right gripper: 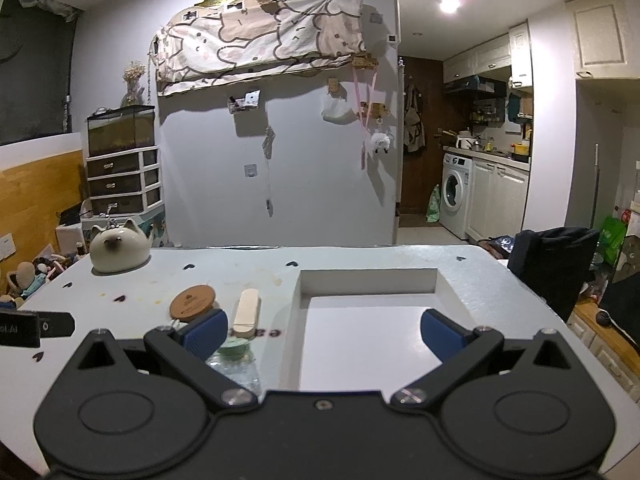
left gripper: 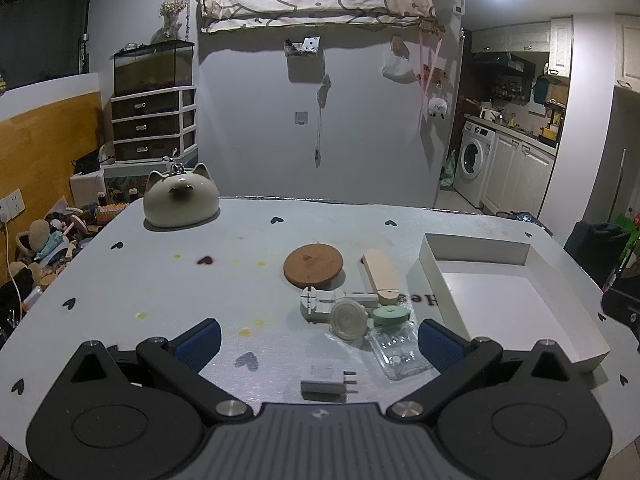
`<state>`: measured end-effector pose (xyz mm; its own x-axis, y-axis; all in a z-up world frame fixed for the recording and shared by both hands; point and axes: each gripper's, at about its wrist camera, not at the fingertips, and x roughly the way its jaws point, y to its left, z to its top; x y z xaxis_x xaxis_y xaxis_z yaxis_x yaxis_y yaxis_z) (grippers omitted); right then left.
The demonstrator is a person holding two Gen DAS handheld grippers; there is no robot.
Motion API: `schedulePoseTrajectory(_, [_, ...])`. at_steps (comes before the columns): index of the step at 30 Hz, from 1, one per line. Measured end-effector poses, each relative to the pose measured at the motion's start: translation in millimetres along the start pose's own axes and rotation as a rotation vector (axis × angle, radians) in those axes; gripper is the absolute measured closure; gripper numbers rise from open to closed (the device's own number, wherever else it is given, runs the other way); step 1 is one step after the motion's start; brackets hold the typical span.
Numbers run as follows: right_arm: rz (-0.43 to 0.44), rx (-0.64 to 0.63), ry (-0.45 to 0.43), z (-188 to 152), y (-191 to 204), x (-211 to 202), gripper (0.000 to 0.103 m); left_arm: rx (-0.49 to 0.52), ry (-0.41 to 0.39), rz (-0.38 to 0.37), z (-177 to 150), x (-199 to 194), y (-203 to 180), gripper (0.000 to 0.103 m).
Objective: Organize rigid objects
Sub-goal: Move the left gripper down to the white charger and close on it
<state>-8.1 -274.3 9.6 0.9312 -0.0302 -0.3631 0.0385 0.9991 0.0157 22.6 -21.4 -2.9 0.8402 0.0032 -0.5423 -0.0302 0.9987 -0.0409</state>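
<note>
A cluster of small items lies on the grey table (left gripper: 160, 280): a round cork coaster (left gripper: 314, 266), a beige oblong block (left gripper: 381, 277), a grey-white clip-like tool (left gripper: 318, 304), a round cream lid (left gripper: 349, 319), a green disc (left gripper: 391, 315), a clear plastic case (left gripper: 398, 350) and a white charger plug (left gripper: 326, 386). An empty white box (left gripper: 516, 304) stands right of them. My left gripper (left gripper: 320, 340) is open above the near items. My right gripper (right gripper: 324, 332) is open and empty over the box (right gripper: 448, 292); the coaster (right gripper: 193, 302) and block (right gripper: 246, 312) lie to its left.
A cat-shaped ceramic pot (left gripper: 181, 200) stands at the table's far left corner. A black bag (right gripper: 554, 268) sits beyond the table's right edge. Toys and drawers crowd the floor on the left. A kitchen with a washing machine (left gripper: 474, 162) lies behind on the right.
</note>
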Motion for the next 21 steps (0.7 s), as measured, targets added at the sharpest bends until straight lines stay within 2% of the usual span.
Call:
schedulePoseTrajectory(11, [-0.092,0.042,0.018,19.3,-79.8,48.5,0.000,-0.063,0.038,0.050,22.6,35.5,-30.5,0.000])
schedulePoseTrajectory(15, [-0.122,0.029,0.026,23.4,-111.1,67.8,0.000,-0.064,0.061,0.092,25.3,54.9,-40.7,0.000])
schedulePoseTrajectory(21, [-0.167,0.058,0.131,20.3,-158.2,105.6,0.000,-0.062,0.133,0.159,18.6,84.8,-50.0,0.000])
